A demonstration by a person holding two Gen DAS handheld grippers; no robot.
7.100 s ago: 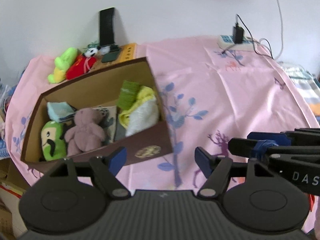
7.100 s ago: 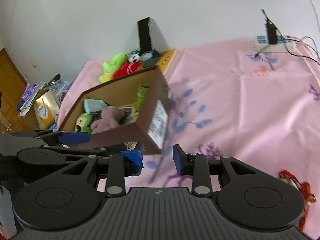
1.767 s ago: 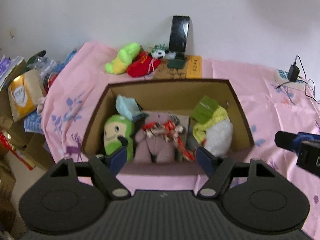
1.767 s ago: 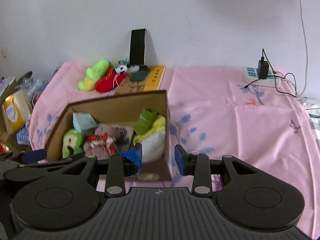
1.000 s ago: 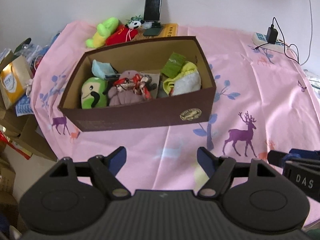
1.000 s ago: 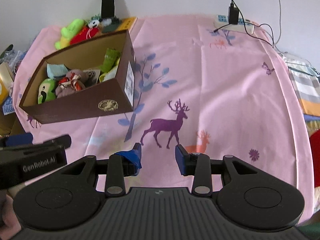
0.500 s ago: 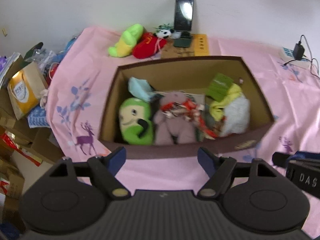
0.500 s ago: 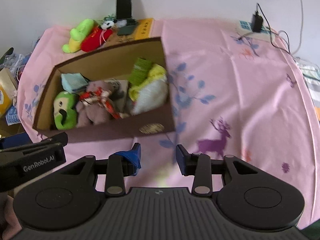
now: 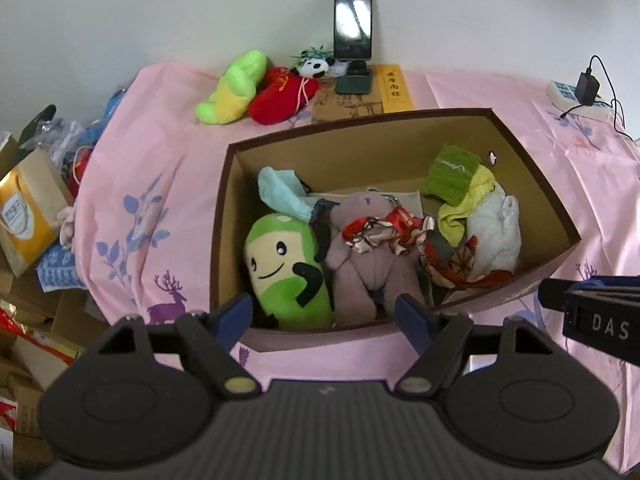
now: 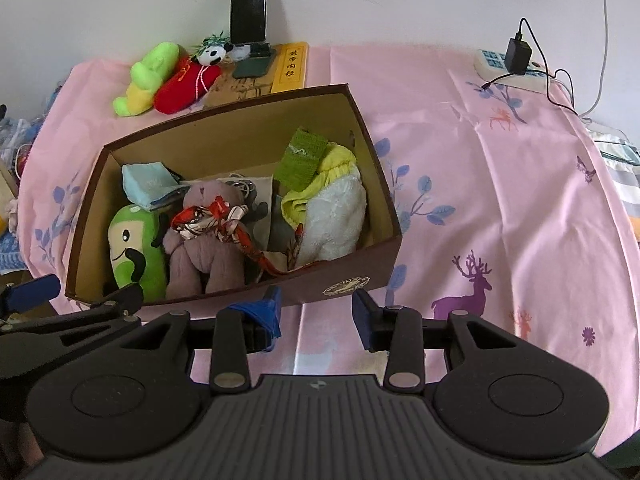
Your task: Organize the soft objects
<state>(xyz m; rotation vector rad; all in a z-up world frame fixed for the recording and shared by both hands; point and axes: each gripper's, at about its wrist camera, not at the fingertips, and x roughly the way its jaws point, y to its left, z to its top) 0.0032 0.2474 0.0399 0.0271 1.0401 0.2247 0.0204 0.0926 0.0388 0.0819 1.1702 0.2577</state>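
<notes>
Now, left wrist view: my left gripper (image 9: pixel 324 318) gapes wide and empty above the brown box (image 9: pixel 532 168), which holds the green plush (image 9: pixel 286 270) beside the mauve bear (image 9: pixel 370 268).
Right wrist view: my right gripper (image 10: pixel 317 314) stands narrowly parted, empty, before the box's front wall on the pink cloth (image 10: pixel 500 184).

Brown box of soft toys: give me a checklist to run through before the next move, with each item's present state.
1. Brown box open at the top: ok.
2. Left hand-held gripper open and empty: ok.
3. Right hand-held gripper empty, jaws apart: ok.
4. Red patterned scarf in the box, over the mauve teddy bear: ok.
5. All soft toys boxed: not ok; the lime plush, red plush and panda lie outside.
6. Room left in the box: cannot tell.
</notes>
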